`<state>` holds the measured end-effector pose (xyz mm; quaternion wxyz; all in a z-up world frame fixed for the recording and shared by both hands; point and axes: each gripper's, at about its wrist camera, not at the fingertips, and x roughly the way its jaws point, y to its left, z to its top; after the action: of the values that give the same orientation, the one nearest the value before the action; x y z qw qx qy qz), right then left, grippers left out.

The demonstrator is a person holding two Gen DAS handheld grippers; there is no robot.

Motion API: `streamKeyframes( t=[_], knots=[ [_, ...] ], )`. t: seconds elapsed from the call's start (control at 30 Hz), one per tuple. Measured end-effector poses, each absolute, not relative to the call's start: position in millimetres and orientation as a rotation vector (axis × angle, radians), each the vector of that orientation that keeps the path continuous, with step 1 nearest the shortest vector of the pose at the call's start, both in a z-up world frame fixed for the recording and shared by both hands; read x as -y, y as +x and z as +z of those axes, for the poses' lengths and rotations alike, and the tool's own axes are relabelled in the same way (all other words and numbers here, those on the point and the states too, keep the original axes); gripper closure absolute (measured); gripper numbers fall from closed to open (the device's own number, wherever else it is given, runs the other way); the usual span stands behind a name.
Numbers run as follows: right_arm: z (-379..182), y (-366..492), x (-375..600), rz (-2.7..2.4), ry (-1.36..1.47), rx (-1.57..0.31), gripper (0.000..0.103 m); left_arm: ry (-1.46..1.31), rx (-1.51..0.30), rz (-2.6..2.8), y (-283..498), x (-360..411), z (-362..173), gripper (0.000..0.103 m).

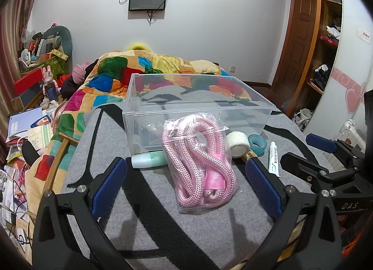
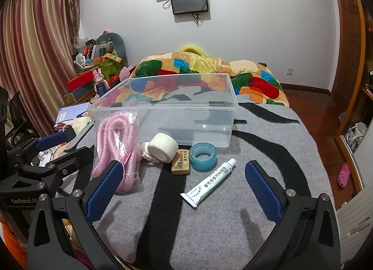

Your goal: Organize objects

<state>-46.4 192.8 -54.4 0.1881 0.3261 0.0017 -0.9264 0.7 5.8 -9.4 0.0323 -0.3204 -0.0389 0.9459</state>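
Both grippers hover above the grey-and-black blanket (image 2: 233, 235) at the near end of the bed, each with its jaws spread wide and nothing between them. The clear plastic box (image 2: 163, 111) stands empty beyond the row of loose items, its long side facing the person.

The left gripper (image 1: 186, 176) is lined up on the bagged pink rope (image 1: 200, 162): the bag lies directly ahead, between the two blue pads, its long axis running away from the gripper toward the box. A mint-green bottle (image 1: 149, 159) lies on its side just left of the bag, against the box wall.

The right gripper (image 2: 184, 190) faces the white ointment tube (image 2: 208, 181), which lies diagonally — cap toward the far right, crimped end toward the near left. Beyond it sit the teal tape roll (image 2: 202, 157), the eraser (image 2: 181, 165) and the white bandage roll (image 2: 163, 145), close together in front of the box.

Judgement: each arm has its own nearest item — rope for the left, tube for the right. The tube's slant would call for a wrist turn before closing.
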Motion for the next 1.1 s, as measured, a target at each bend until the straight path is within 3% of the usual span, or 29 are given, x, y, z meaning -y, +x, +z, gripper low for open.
streamKeyframes(
  t=[1.1],
  knots=[
    [-55.2,-46.1,-192.1,-2.603,0.918,-0.003,0.0,-0.985,0.14,2.912,3.8,-2.2,-9.3,0.0]
  ],
)
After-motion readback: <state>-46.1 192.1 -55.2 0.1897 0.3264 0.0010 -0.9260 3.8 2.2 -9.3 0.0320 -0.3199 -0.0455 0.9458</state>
